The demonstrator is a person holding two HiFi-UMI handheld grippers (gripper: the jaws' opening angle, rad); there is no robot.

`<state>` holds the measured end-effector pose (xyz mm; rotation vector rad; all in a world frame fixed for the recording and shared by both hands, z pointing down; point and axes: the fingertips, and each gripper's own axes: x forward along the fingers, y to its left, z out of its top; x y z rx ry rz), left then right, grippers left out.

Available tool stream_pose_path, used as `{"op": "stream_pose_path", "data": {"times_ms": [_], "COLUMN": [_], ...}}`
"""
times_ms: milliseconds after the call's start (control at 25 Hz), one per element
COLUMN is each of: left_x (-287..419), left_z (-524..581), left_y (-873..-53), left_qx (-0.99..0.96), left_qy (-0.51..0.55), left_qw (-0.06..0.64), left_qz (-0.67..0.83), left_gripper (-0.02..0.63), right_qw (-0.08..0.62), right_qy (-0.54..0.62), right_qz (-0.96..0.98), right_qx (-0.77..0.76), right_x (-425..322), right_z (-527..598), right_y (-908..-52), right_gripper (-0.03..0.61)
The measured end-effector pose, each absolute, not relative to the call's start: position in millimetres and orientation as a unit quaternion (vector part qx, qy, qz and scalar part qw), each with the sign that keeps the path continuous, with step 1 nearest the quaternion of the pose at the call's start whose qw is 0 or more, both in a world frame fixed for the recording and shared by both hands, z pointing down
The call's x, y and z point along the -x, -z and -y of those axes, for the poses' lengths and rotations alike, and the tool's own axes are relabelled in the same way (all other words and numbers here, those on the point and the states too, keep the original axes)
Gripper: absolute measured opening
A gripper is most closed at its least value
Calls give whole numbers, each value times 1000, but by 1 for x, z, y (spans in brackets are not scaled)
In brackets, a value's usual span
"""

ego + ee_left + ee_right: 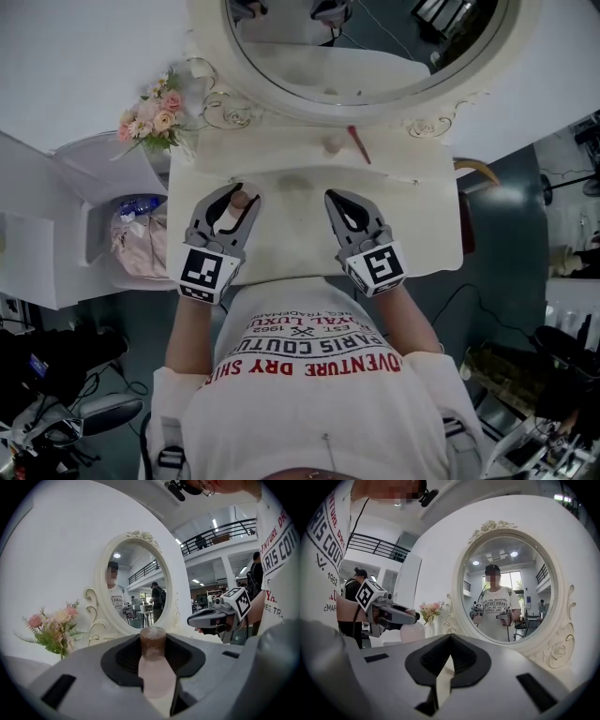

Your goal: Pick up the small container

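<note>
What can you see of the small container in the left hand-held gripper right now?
The small container is a pale pink, smooth, plastic-looking bottle with a rounded brown cap. It is clamped between the jaws of the left hand-held gripper, cap end at the jaw tips, facing the mirror. It is over the white dresser top; contact with that surface cannot be told.

Head view: steeply down over counter (pixel 417 220). Gripper views: low, close, level, facing mirror (pixel 511 588); all three share it.
</note>
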<state>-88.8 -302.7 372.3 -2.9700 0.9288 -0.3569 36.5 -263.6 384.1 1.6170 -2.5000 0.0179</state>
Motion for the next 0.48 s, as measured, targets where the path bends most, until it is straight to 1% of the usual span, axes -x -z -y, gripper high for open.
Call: {"op": "stream_pose_path", "data": {"times_ms": [480], "left_x": [88], "left_z": [311], "left_y": [-379], "left_qx": [953], "left_qy": [108], "left_qw": [-9], "left_qz": [-282], "left_gripper": [143], "right_qw": [76], "right_qy": [-13], "right_qz": [837], "right_qx": [-543], "right_x": [-33], "right_z": [274], "right_y": [-383], "right_gripper": [-2]}}
